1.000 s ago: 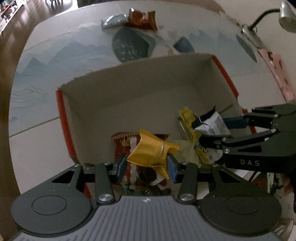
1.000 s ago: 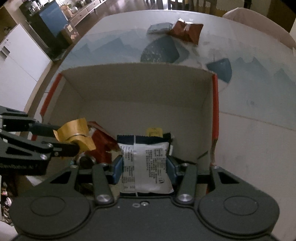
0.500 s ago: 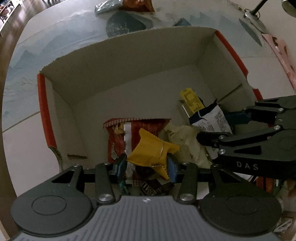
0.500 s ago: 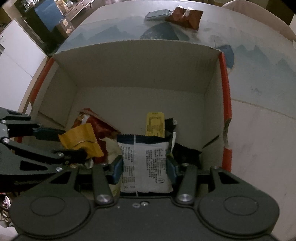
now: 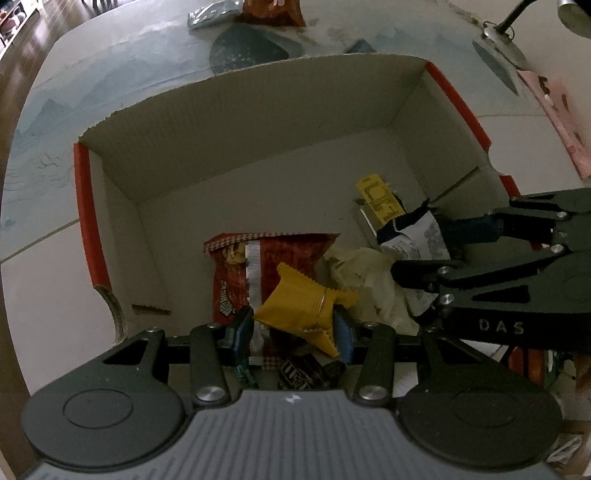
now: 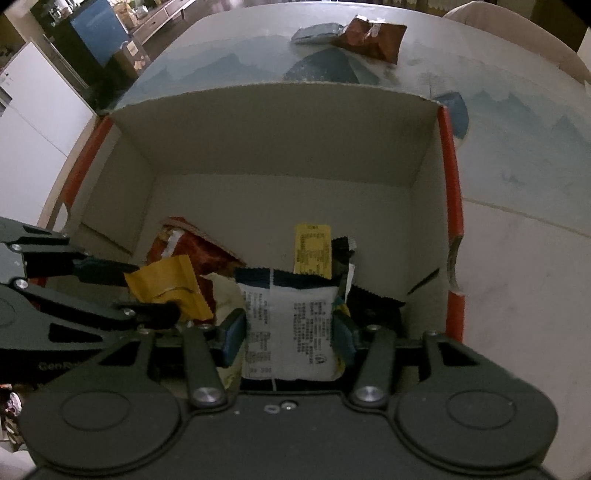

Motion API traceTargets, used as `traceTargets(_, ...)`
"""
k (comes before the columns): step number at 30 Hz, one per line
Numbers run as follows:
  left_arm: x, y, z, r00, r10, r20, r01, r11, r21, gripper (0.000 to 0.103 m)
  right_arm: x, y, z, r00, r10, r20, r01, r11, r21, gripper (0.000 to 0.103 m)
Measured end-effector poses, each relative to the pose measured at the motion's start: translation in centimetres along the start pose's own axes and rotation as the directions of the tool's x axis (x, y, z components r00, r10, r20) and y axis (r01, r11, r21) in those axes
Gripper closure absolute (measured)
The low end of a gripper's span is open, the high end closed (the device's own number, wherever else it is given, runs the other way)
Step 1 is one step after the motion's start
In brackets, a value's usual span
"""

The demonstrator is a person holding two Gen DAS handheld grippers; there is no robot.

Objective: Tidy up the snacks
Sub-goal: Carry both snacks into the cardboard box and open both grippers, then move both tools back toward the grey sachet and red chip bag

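both grippers point down into an open cardboard box with red edge strips (image 5: 92,221), which sits on a pale table with a blue mountain print (image 5: 110,85).

left gripper (image 5: 293,326): blue pads clamped on a crinkled yellow foil snack packet (image 5: 299,299), held above the box floor near the front wall. under it lies a red snack bag with a white seam strip (image 5: 236,273); at 3 o'clock from it, a crumpled pale wrapper (image 5: 362,273).

right gripper (image 6: 290,332): jaws opening, with a white printed packet with a dark blue top edge (image 6: 291,325) upright between the pads; the left pad shows a slight gap, the right pad looks to be touching. a yellow labelled packet (image 6: 312,251) stands behind it at 12 o'clock.

outside the box, at 12 o'clock on the table: a grey-blue pouch (image 6: 316,31) touching a brown crumpled bag (image 6: 373,35).
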State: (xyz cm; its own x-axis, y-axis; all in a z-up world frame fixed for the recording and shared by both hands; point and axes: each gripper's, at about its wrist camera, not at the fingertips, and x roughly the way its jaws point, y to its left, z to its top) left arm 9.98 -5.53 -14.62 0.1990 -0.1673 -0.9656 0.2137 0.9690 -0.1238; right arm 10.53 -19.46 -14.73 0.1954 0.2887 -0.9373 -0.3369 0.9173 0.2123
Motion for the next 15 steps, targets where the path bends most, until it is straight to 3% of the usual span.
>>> traceTargets(5,-0.7,0.4,-0.4,1.000,-0.019,0.014,0.019,1.000,-0.015,0.057,-0.9,-0.2,-0.2,1.000,0.012,0.022,-0.013,1.000,0.006,0.044)
traceTargets(8,-1.4,0.6,-0.6,0.999,-0.042,0.030,0.042,0.999,-0.030,0.050,-1.6,-0.2,-0.2,0.999,0.022,0.040,-0.022,1.000,0.008,0.040)
traceTargets(15,-3.6,0.7,-0.9,0.995,-0.060,0.079,0.063,0.997,-0.038,0.045,-3.4,-0.3,-0.2,0.997,0.047,0.069,-0.049,0.999,0.023,0.038)
